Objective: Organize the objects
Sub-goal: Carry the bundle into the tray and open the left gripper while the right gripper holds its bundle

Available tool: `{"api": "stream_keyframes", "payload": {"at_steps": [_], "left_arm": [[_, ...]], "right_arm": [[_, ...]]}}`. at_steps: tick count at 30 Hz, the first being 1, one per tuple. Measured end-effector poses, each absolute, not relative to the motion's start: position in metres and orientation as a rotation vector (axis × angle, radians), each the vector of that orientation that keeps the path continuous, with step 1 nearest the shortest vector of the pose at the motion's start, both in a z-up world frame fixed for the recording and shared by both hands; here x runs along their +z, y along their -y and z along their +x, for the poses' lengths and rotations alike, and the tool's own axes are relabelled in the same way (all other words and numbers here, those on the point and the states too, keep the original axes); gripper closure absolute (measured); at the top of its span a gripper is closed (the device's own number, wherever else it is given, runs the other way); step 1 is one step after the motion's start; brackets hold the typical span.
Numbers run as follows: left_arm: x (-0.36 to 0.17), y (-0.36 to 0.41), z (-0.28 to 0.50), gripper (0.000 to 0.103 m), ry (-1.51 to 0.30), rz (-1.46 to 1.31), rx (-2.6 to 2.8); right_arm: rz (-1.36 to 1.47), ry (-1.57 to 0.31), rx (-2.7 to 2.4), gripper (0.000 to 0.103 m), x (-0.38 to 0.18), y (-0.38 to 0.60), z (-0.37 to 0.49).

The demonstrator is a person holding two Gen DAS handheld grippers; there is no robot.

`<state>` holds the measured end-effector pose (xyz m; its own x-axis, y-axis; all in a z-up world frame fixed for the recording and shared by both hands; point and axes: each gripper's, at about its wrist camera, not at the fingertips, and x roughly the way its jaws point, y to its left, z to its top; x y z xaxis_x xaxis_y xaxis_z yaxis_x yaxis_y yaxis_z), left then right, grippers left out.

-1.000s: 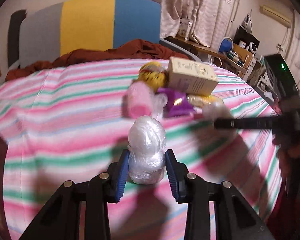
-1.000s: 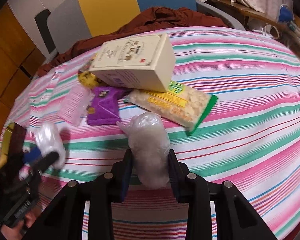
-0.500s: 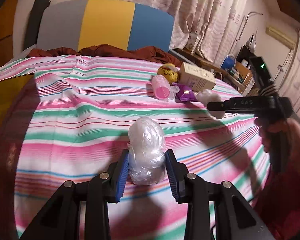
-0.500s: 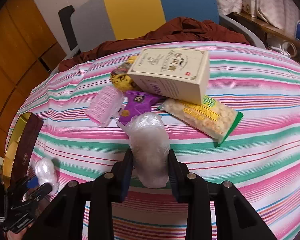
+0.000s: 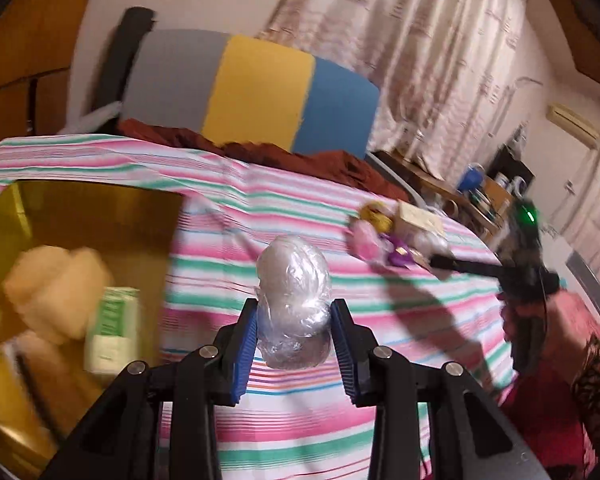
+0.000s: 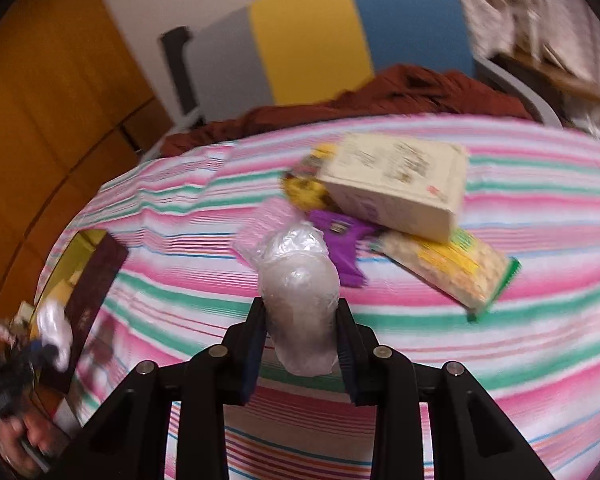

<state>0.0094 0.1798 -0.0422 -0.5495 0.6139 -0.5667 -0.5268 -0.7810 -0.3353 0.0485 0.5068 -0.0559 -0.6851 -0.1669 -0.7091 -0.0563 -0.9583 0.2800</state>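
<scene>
The left gripper [image 5: 294,330] has swung over beside the yellow box [image 5: 80,208], pinching a plastic-wrapped ball [image 5: 294,300]; the right gripper [image 6: 300,330] is clamping another wrapped bundle [image 6: 300,304] above the striped cloth [image 6: 500,360].

Blurred contents of the yellow box [image 5: 80,208], cut off at left; print on cream carton [image 6: 400,176] unreadable.
</scene>
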Motion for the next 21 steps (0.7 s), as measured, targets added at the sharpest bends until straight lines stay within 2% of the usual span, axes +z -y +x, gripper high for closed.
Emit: {"api": "stream_keyframes", "payload": {"at_steps": [4, 10, 21], "left_arm": [[-0.034, -0.137, -0.012, 0.067, 0.249, -0.939, 2.362], [-0.029, -0.078, -0.044, 0.067, 0.367, -0.994, 2.457], [-0.061, -0.008, -0.101, 0.067, 0.481, -1.255, 2.557]], "right_arm": [[1.216, 0.35, -2.771, 0.07, -0.057, -0.491, 0.047], [1.26, 0.361, -2.767, 0.07, -0.067, -0.496, 0.044], [1.265, 0.292, -2.779, 0.07, -0.053, -0.481, 0.043]]}}
